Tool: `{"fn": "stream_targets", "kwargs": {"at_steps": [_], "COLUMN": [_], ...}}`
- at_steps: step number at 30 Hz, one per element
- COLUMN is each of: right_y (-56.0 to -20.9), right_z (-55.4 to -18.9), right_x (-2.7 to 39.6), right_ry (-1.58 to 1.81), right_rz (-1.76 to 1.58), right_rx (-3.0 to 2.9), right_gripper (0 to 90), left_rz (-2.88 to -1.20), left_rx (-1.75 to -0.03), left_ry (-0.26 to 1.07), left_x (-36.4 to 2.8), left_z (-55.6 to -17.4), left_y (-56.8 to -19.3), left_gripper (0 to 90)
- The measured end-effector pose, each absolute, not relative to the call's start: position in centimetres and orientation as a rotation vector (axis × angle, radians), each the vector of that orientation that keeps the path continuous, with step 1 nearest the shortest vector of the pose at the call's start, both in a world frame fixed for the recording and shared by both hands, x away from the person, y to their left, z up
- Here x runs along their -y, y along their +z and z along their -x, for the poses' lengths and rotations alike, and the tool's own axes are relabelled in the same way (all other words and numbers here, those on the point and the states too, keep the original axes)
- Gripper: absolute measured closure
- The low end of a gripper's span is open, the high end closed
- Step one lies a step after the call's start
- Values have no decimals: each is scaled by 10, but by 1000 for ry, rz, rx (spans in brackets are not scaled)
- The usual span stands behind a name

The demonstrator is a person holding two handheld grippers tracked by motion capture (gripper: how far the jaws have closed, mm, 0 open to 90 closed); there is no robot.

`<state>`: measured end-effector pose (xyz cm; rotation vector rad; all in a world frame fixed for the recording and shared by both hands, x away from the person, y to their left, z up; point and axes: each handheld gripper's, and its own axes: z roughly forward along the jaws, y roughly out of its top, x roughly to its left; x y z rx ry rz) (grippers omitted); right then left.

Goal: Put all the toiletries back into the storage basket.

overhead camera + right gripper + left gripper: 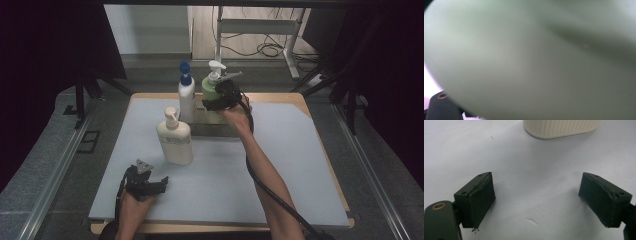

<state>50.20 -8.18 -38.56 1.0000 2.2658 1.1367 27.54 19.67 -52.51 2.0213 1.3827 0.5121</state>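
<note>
A pale green pump bottle [209, 86] with a white pump head stands at the back of the mat, over a low dark tray [212, 130]. My right gripper [216, 100] is clamped on its body from the right side. In the right gripper view the green bottle [529, 60] sits blurred right against the camera, hiding the jaws. My left gripper [161, 183] rests low at the front left with its jaws wide apart. In the left gripper view it [539, 202] has bare mat between its pads, and the base of a cream bottle [560, 128] lies just ahead.
The cream pump bottle [175, 141] stands front left of the tray. A white bottle with a blue pump [186, 94] stands at the tray's left end. The pale blue mat [290, 165] covers a wooden table; the right gripper's cable runs along the right forearm.
</note>
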Motion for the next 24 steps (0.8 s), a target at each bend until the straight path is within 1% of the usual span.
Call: {"fn": "stream_targets", "kwargs": {"at_steps": [24], "right_y": [-411], "right_z": [-505], "right_x": [77], "right_ry": [1054], "right_rz": [-1028], "right_rx": [-2347], "right_gripper": [120], "left_rz": [-2022], "left_rx": [-1383], "left_ry": [510], "left_x": [-197], "left_z": [-275], "left_y": [-525], "left_gripper": [126]}}
